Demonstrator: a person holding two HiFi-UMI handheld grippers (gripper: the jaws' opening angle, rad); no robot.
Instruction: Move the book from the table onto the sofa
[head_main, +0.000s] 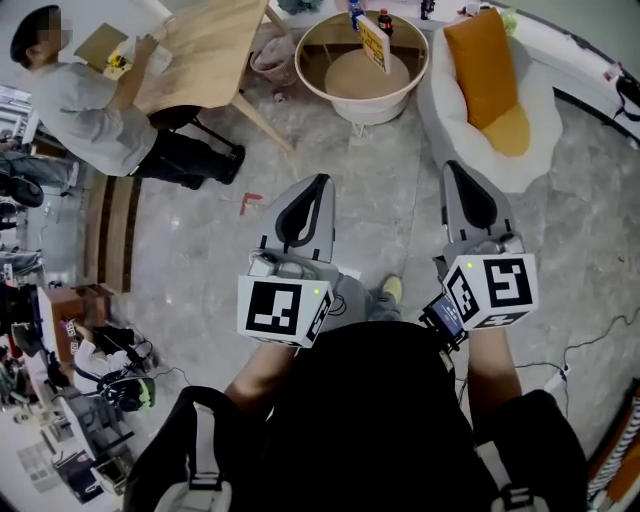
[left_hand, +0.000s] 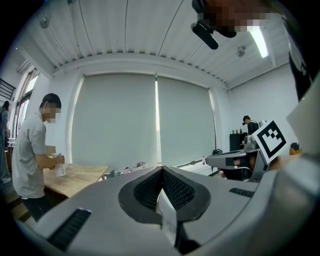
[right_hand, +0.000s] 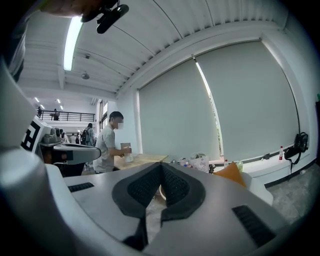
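At the upper left of the head view a person sits at a wooden table. Just left of centre is my left gripper. Its jaws are clenched, the dark pads meeting at the tips with nothing between them, as the left gripper view shows. It hangs over the grey floor, well apart from everything on it.

At top centre stands a round white table. The book, with its yellow cover, stands tilted on that table, beside a small bottle. Neither of my grippers is near it.

Right of centre is my right gripper, jaws also pressed together and empty in the right gripper view. At the upper right lies the white sofa with an orange cushion on it.
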